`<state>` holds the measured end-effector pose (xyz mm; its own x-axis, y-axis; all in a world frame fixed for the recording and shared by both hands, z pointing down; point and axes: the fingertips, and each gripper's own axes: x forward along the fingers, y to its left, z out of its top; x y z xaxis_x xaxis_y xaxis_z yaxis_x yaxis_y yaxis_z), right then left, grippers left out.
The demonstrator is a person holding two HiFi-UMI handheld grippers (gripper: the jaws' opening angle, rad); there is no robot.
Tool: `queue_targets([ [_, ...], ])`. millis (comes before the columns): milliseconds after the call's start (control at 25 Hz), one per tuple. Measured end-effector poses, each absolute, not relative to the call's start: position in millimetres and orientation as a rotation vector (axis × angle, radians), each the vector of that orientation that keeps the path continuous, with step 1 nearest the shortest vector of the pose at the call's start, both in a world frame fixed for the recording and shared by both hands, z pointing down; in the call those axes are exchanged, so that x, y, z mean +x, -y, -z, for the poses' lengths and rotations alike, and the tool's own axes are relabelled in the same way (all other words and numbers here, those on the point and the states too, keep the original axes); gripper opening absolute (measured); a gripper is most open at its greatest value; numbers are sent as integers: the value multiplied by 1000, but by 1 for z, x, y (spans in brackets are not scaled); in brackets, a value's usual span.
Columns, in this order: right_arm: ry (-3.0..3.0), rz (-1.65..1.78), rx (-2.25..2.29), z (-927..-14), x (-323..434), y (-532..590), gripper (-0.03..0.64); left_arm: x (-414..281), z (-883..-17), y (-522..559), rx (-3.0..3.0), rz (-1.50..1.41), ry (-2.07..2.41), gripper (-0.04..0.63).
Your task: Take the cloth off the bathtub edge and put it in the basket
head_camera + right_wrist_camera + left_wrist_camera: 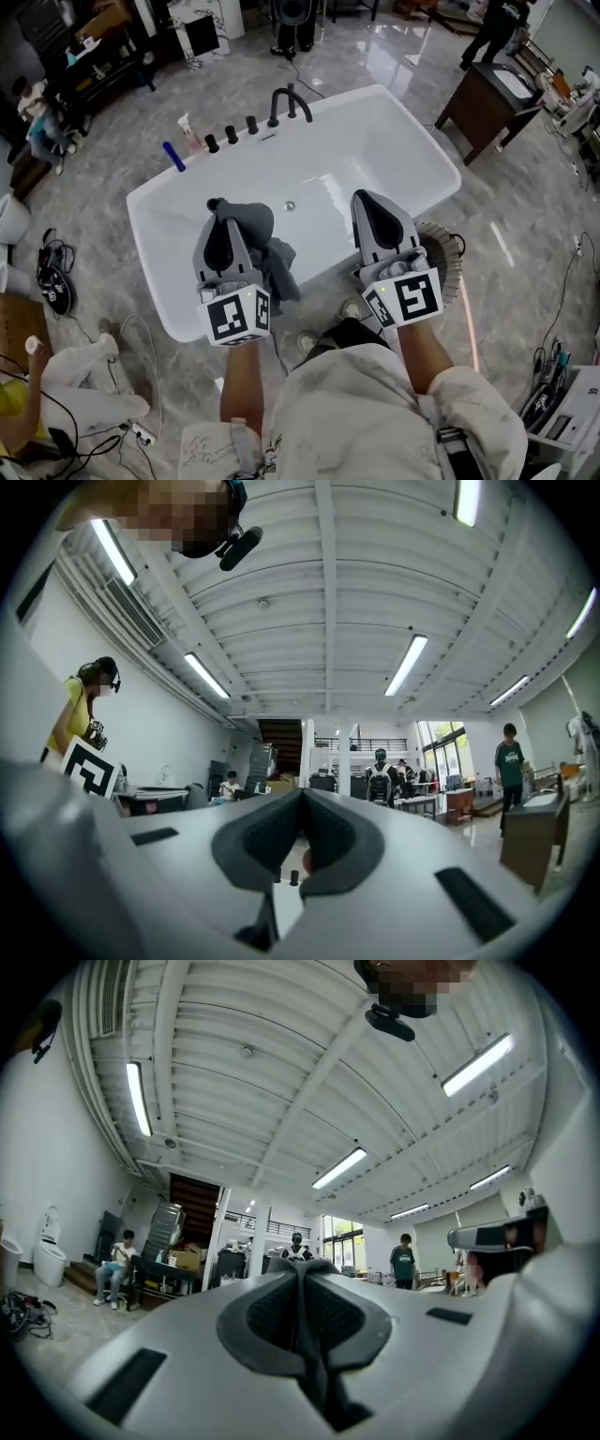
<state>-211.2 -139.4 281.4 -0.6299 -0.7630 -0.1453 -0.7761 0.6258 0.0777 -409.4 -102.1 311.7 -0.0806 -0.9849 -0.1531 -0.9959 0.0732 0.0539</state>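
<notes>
A grey cloth [275, 263] hangs from my left gripper [217, 204], which is shut on it and raised over the near edge of the white bathtub [375, 131]. In the left gripper view a dark strip of the cloth [304, 1330] runs between the closed pads, and the left gripper [302, 1266] points up toward the ceiling. My right gripper [367, 196] is held up beside it, shut, with nothing in it; the right gripper [302, 795] shows its tips meeting. A round woven basket [453, 265] stands on the floor right of the tub, partly hidden behind the right gripper.
A black faucet [290, 101], black knobs and a pink bottle [190, 133] line the tub's far edge. A dark wooden vanity [487, 103] stands at the upper right. Cables and a black device [53, 286] lie on the floor at left, near a seated person [37, 103].
</notes>
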Motion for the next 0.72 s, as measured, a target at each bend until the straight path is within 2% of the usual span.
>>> queue_targets([
  [400,-2582,-197,-1548,-275,-104,160,-12,-324,-301,146,-2217,-176,-2080,14],
  [720,-2429,-200,-1768,-274,13,160,-12,-229,-292,169,-2325,-170,-1936,14],
])
